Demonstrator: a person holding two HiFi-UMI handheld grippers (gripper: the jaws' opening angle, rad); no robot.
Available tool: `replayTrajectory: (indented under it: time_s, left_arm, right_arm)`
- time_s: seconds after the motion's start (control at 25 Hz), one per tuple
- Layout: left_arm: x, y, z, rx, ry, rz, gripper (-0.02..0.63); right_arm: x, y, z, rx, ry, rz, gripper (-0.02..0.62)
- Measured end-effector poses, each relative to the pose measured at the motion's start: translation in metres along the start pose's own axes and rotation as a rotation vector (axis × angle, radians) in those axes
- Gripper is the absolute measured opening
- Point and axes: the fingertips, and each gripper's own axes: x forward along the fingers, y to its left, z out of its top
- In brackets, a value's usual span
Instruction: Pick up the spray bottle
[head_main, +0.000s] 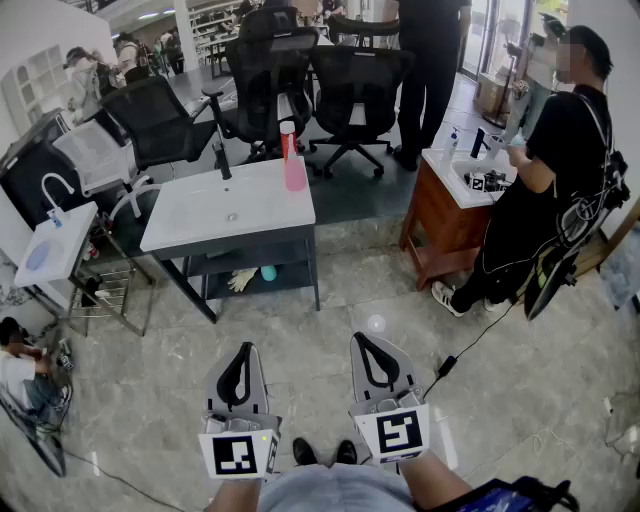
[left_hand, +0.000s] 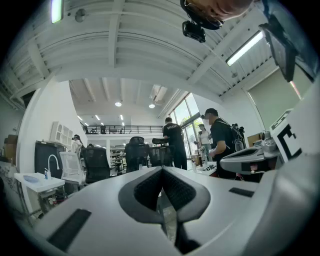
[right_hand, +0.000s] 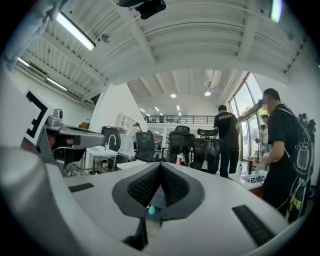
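Head view: both tools sit low in the frame, held level over the pale marbled floor (head_main: 330, 300), side by side and apart. The left tool (head_main: 244, 350) is at lower centre-left and the right tool (head_main: 365, 340) at lower centre-right, each carrying its marker cube at the bottom edge.

In the left gripper view, the left tool (left_hand: 162, 170) has its dark ribbed pads pressed together at the tip with nothing between them. In the right gripper view, the right tool (right_hand: 160, 165) is likewise drawn narrow, pads meeting and empty.

The spray bottle (head_main: 293, 160), pink with a red and white top, stands upright in the upper middle of the frame. It is at the far right corner of the white desk (head_main: 200, 215), well apart from both tools. A dark faucet (head_main: 221, 158) rises near the desk's far edge, left of the bottle. On the shelf under the desk lie yellow gloves (head_main: 241, 280) and, just beside them, a small teal object (head_main: 268, 272).

Black office chairs (head_main: 270, 80) stand behind the desk. At the upper right, a person in black (head_main: 560, 170) stands at a brown cabinet (head_main: 445, 225).
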Motion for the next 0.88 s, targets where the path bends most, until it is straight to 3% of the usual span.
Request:
replayTrajectory:
  time_s: [0.56,0.88]
  left_arm:
    - [-0.007,-0.013,-0.013,0.015,0.044,0.058,0.015]
    - [0.006,0.014,-0.04,0.011,0.105,0.116,0.015]
  right_arm:
    - [-0.008,-0.014,-0.018,0.053,0.018,0.043,0.014]
    - [0.03,-0.015,-0.026,0.057,0.019,0.064,0.042]
